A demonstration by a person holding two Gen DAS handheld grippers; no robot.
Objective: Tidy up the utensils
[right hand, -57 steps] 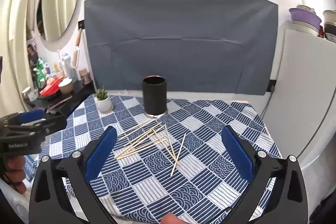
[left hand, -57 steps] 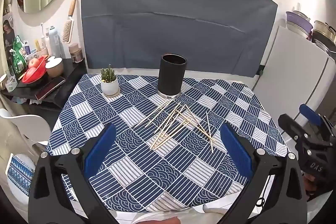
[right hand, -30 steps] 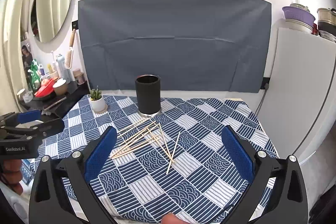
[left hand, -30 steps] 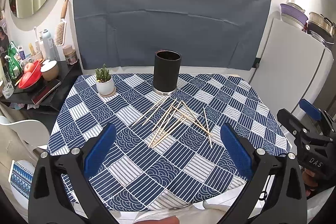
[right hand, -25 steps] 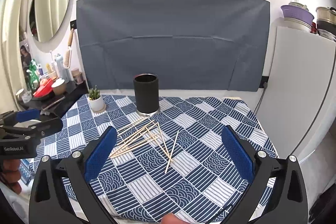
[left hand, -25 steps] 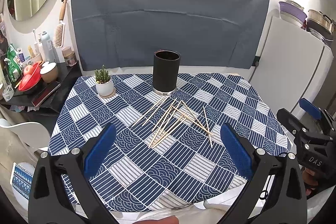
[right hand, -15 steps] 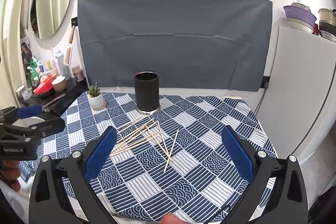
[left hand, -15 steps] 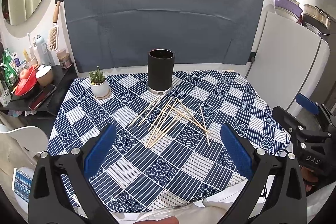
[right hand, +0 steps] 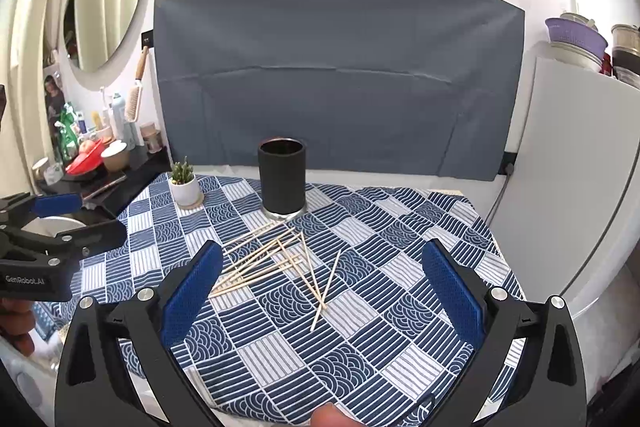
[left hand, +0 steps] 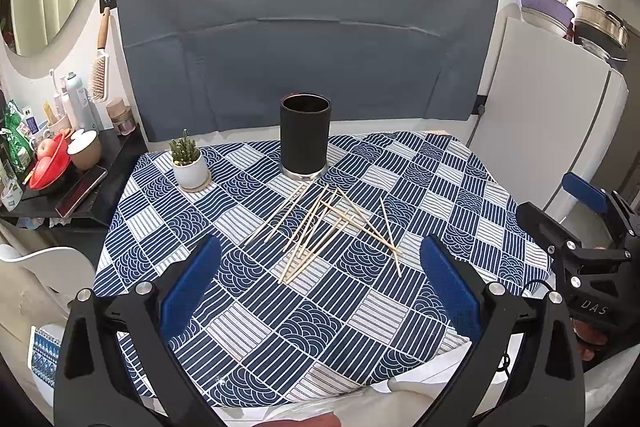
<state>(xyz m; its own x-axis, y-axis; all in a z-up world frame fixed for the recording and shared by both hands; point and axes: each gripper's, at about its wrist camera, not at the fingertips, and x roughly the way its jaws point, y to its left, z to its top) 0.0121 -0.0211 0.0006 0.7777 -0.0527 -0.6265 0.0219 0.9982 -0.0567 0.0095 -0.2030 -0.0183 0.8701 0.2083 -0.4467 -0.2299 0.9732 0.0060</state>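
Status at that frame: nothing organized yet, as far as I could judge. All the wooden sticks [left hand: 320,227], chopsticks or skewers, I couldn't tell which, lay loose on the checked tablecloth [left hand: 360,327], just in front of the black cylindrical holder [left hand: 305,137]. Most were fanned in a crossed pile close to the holder's base; one stick [right hand: 326,291] lay a bit apart from the pile, on the side away from the small potted cactus [left hand: 188,163]. The holder stood upright near the back edge of the table. Its inside looked dark; I saw no sticks standing in it.

Left gripper [left hand: 320,291]: blue pads spread wide, nothing between them, hovering above the near edge of the table, well short of the holder. Right gripper [right hand: 320,295]: same, pads spread wide and empty, aimed at the pile in front of the holder. Neither one touched anything.

The cactus sat beside the holder, clear of the sticks, so it shouldn't get in the way.

My read: zero percent done. Left to do was every stick: pick, lift, drop into the holder. The crossed ones would likely shift when a neighbour gets pulled, so I'd have started with the lone stick.
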